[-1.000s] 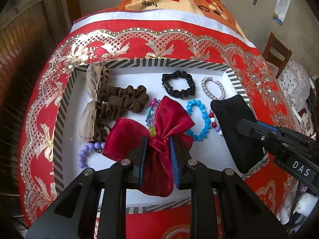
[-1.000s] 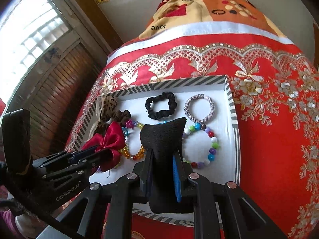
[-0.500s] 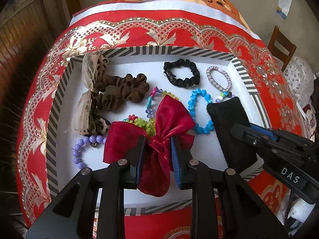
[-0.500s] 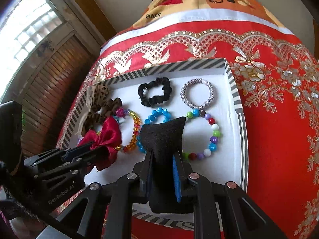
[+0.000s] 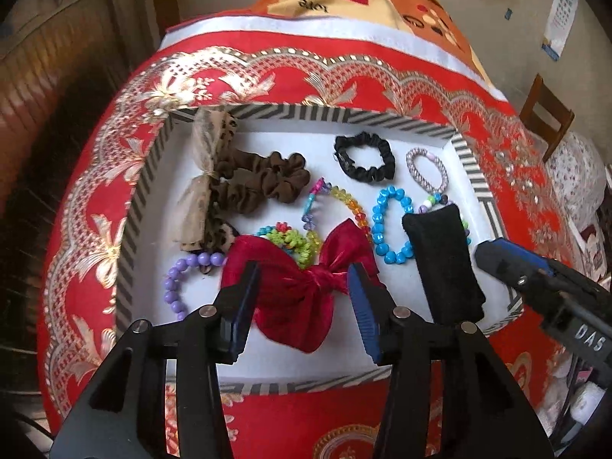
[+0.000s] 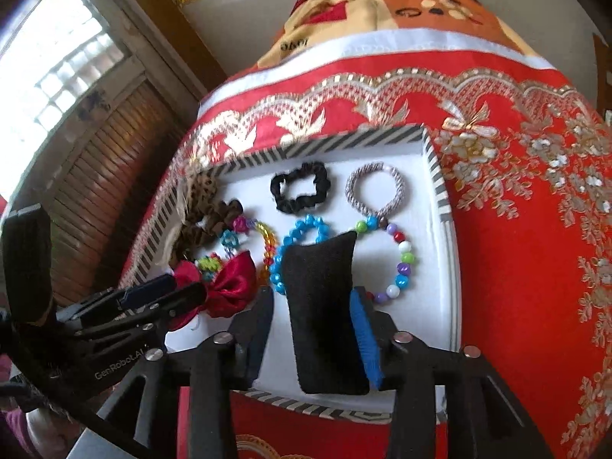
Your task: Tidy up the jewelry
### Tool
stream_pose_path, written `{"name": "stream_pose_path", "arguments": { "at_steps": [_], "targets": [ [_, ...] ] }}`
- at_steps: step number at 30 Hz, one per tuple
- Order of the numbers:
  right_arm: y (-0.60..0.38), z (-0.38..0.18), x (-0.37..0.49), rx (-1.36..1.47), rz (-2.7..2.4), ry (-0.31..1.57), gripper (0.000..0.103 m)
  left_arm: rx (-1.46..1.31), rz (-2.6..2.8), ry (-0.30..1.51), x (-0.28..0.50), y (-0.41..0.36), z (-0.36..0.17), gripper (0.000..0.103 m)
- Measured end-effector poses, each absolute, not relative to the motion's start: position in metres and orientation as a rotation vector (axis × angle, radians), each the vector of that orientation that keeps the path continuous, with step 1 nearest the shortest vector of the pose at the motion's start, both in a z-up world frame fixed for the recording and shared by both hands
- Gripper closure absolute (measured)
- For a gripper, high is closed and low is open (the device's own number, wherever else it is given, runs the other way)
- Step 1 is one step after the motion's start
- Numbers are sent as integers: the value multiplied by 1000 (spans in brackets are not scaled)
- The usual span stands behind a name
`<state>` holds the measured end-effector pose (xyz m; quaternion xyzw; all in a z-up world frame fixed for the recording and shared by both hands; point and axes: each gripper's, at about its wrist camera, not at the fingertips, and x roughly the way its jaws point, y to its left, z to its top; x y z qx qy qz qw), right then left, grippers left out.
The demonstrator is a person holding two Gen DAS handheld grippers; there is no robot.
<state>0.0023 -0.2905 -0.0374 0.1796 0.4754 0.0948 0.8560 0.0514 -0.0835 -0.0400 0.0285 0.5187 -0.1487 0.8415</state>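
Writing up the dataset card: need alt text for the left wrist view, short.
The left gripper, jaws opening, straddles a red satin bow lying in a white tray with a striped rim, on a red and gold cloth. Scrunchies and bead bracelets lie around it; a black pouch lies to its right.

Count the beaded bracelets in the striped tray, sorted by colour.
Blue: 1, the blue bracelet
Purple: 1, the purple bracelet
Green: 1, the mostly green bracelet, partly under the red bow
Mixed colours: 2, the faceted-bead bracelet and the round-bead bracelet
Total: 5
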Motion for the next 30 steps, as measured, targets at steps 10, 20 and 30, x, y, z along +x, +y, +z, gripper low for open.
{"name": "stream_pose_path", "arguments": {
  "at_steps": [10,20,30],
  "targets": [
    [-287,-6,-26,330,177,924,59,78,-275,1021,23,-75,-13,56],
    [-274,4,-54,295,197,906,58,90,-226,957,-10,-71,11,56],
    [-269,19,-78,275,210,871,55,138,-173,910,-39,-69,28,56]
  ]
}}
